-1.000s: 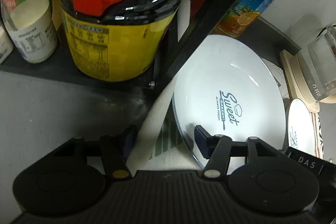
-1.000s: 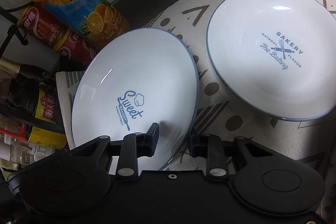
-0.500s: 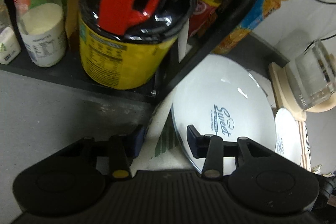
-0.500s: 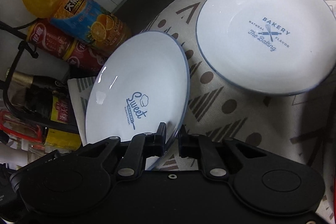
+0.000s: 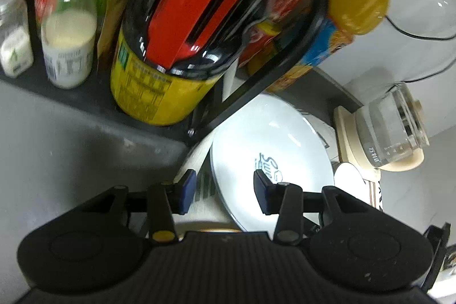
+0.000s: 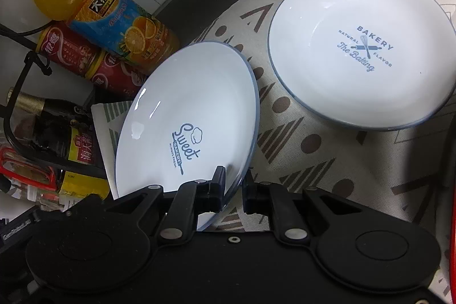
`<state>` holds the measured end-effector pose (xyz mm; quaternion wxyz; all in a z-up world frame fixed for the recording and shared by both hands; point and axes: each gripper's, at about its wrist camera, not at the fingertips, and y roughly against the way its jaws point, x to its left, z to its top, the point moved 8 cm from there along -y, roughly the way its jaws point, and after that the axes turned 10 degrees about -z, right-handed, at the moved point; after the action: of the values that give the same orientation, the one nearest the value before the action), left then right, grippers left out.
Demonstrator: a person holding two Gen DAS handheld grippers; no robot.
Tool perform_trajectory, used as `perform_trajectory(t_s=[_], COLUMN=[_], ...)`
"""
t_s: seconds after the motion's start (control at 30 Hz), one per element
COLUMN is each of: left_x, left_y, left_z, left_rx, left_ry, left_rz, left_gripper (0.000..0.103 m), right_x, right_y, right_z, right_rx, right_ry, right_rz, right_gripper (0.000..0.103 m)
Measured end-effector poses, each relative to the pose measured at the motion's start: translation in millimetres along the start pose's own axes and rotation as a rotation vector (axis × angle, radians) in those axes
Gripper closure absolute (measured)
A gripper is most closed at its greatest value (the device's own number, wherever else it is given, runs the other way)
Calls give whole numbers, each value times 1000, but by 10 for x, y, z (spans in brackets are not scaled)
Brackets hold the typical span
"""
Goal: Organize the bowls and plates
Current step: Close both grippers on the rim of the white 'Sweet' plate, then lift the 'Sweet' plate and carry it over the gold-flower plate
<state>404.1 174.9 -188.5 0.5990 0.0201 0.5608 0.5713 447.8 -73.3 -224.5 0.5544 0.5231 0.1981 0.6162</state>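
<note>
Up off the desk [image 6: 313,155], our right hand-held gripper [image 6: 232,190] pinches the tilted plate [image 6: 185,118] by its rim; our left hand-held gripper [image 5: 225,190] gapes around its other edge.

From my left gripper [image 5: 225,191] I see its blue-padded fingers spread apart, straddling the near rim of a tilted white plate [image 5: 273,153] with "Sweet" lettering; neither pad clearly touches it. Far left, a yellow canister with a red-and-black lid [image 5: 171,56] stands on a dark shelf beside a white-capped bottle [image 5: 69,19]. An orange juice bottle [image 5: 342,19] sits far right, a glass kettle [image 5: 393,127] further right.
</note>
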Motion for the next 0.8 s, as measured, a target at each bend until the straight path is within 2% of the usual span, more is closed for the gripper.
perform_trajectory(t_s=[0.13, 0.3, 0.57, 0.67, 0.73, 0.8], left_x=[79, 140, 92, 71, 72, 59], left_y=[-145, -331, -553, -654, -706, -724], left_z=[-56, -84, -91, -86, -88, -97], left_rx=[33, 71, 88, 90, 94, 87], left_ry=[53, 93, 82, 53, 34, 33], left_rz=[18, 13, 10, 28, 29, 29], left_gripper=[61, 73, 75, 80, 89, 89], right_x=[-11, -12, 14, 18, 27, 38], right_y=[-1, 22, 37, 31, 30, 30], right_z=[-1, 19, 28, 16, 15, 13], right_rx=[2, 2, 10, 18, 13, 6], right_ry=[-5, -3, 17, 31, 45, 61], right_rz=[4, 3, -7, -14, -20, -28], right_gripper=[91, 91, 91, 91, 91, 91])
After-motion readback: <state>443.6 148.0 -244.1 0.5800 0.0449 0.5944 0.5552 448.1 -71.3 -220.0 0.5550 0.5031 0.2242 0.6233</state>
